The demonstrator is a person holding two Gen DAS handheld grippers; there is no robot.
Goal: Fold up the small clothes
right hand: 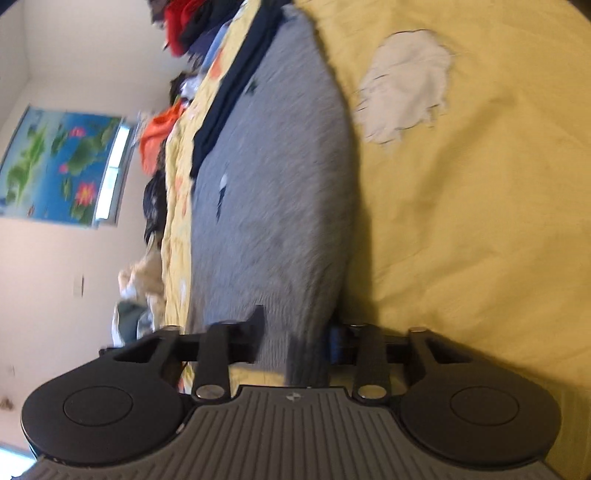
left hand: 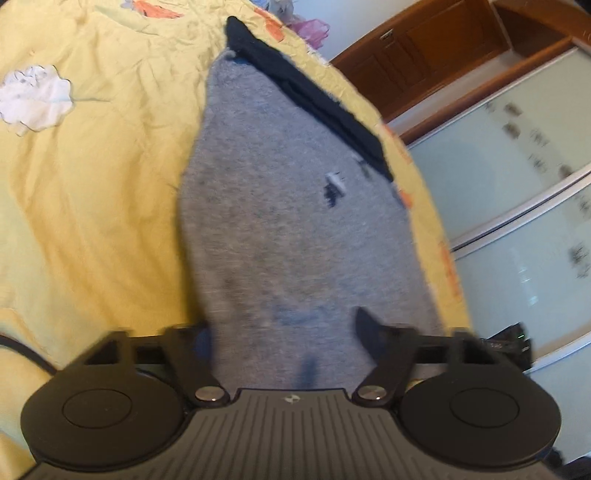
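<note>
One grey garment (left hand: 295, 229) with one dark waistband (left hand: 314, 92); one yellow bedspread (left hand: 92, 203); two grippers; one clothes pile (right hand: 184, 29) at eleven o'clock; one wall picture (right hand: 55, 166).

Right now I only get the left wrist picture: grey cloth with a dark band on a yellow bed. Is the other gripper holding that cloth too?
Observer: Yes. The right gripper has the grey garment running between its fingers, at one end.
Operator: What's past the bed on that side?
Observer: A pile of clothes, red and dark ones, at the far end of the yellow bedspread.
Operator: Anything on the wall?
Observer: A poster of lotus flowers hangs there.
</note>
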